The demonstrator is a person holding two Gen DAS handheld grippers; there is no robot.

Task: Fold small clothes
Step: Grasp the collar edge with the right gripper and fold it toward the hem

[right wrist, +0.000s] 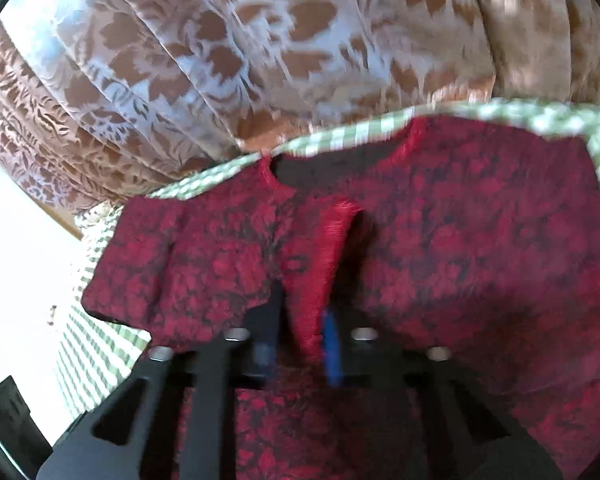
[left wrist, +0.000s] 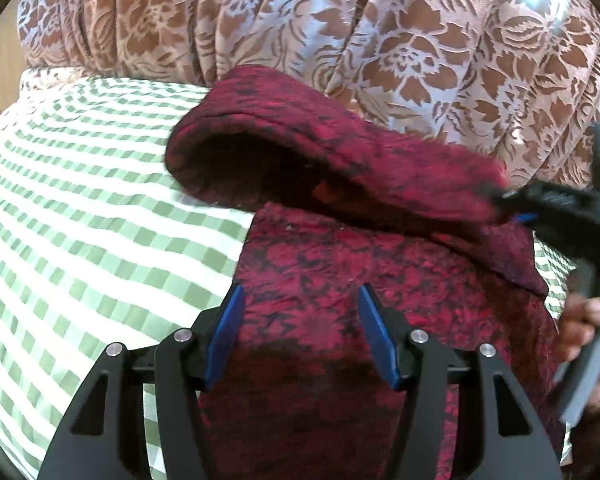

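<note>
**Red top half lifted on the checked sheet**

A small dark red top (right wrist: 460,256) with a black flower pattern lies spread on a green and white checked sheet (left wrist: 80,240). Its neckline points toward the brown and white flowered curtain (left wrist: 380,40) that hangs just behind the bed.

The right gripper (right wrist: 304,320) has its jaws pinched tight on a raised ridge of the red cloth, near the middle of the top. The fold stands up between the black finger and the blue pad, and the picture from that side is blurred. In the left wrist view the same gripper (left wrist: 512,212) comes in from the right edge and holds one edge of the top up off the sheet, so the cloth arches over and a dark hollow shows beneath it. A hand (left wrist: 584,328) grips the handle at the right edge.

The left gripper (left wrist: 300,320) hangs over the lower part of the top with its blue pads (left wrist: 224,336) about half apart. The red cloth lies flat under and between them, and the pads do not press on it.
</note>
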